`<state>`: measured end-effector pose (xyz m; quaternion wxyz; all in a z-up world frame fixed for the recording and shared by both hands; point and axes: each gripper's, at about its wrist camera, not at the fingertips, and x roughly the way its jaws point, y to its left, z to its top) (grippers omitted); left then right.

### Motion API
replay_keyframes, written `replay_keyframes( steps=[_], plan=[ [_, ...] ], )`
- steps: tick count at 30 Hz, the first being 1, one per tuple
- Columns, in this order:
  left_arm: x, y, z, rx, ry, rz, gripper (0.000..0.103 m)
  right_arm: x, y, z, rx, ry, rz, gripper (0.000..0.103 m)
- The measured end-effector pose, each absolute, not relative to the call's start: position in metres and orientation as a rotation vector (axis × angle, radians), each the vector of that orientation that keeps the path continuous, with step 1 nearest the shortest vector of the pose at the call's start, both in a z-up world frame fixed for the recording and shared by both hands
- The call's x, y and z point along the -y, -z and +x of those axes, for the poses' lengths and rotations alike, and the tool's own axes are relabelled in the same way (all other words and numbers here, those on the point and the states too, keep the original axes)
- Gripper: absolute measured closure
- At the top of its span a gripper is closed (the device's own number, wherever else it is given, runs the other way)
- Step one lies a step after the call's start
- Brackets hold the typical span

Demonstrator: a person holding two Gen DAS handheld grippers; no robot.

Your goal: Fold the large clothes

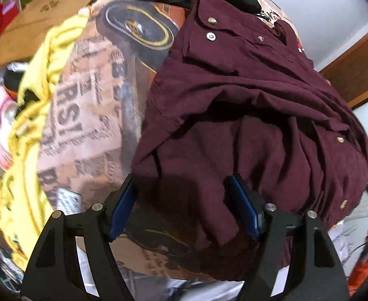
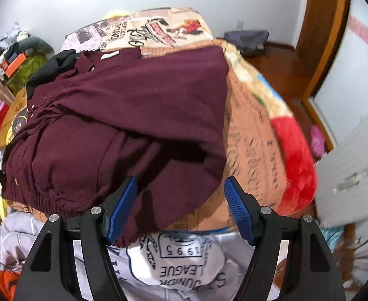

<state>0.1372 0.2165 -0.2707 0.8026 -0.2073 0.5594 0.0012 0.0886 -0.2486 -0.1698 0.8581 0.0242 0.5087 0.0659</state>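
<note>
The maroon shirt (image 1: 246, 115) lies on a printed blanket (image 1: 88, 115) on the bed, w/ snap buttons showing along its placket. It is partly folded already: in the right wrist view one side is turned over the body, so a smooth flap covers the far right part. The elastic hem (image 2: 58, 200) is at the near edge, toward both grippers.

Left gripper (image 1: 184, 205): jaws released, standing wide, w/ the near left part of the shirt between the blue pads; I see no pinch on the cloth yet. Right gripper (image 2: 181, 208): jaws also released, over the near right corner of the shirt, nothing grasped. Below it, nearer to the camera, lies a white garment (image 2: 179, 263) w/ printed text, not in use now.

Step in hand, as I judge: approach for the next fold, both grippers coming to the near hem.

Next move needs: each gripper to close on the hem edge, approx. at the two near corners, catching all layers but not the blanket under it, then lift together and bring the hem toward the far collar side.
</note>
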Motion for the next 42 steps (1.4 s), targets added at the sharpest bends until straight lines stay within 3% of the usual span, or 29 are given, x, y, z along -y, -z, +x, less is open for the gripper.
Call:
replay_keyframes(
  steps=[7,13,14,15,18,24,36,42],
  plan=[
    [-0.214,0.276,0.136,-1.198,0.05,-0.579,0.032,0.243,0.183,0.094,-1.068,-0.217,0.198,0.032],
    [-0.198,0.266,0.14,-1.181,0.075,-0.537,0.051,0.249,0.201,0.095,-1.077,-0.256,0.299,0.035],
    [-0.195,0.263,0.141,-1.179,0.077,-0.518,0.058,0.249,0.2,0.094,-1.078,-0.255,0.292,0.035],
    [-0.191,0.259,0.143,-1.178,0.073,-0.496,0.062,0.25,0.199,0.093,-1.08,-0.258,0.293,0.043],
    [-0.176,0.244,0.148,-1.16,0.061,-0.399,0.075,0.254,0.192,0.091,-1.035,-0.245,0.336,0.087],
    [-0.167,0.201,0.163,-1.064,0.092,-0.384,0.089,0.246,0.163,0.103,-0.964,-0.307,0.368,0.091],
    [-0.197,0.103,0.255,-0.839,0.161,-0.554,0.092,0.236,0.105,0.203,-0.795,-0.433,0.393,0.094],
    [-0.199,0.117,0.331,-0.829,0.007,-0.473,0.092,0.246,0.132,0.264,-0.818,-0.316,0.413,0.094]
  ],
)
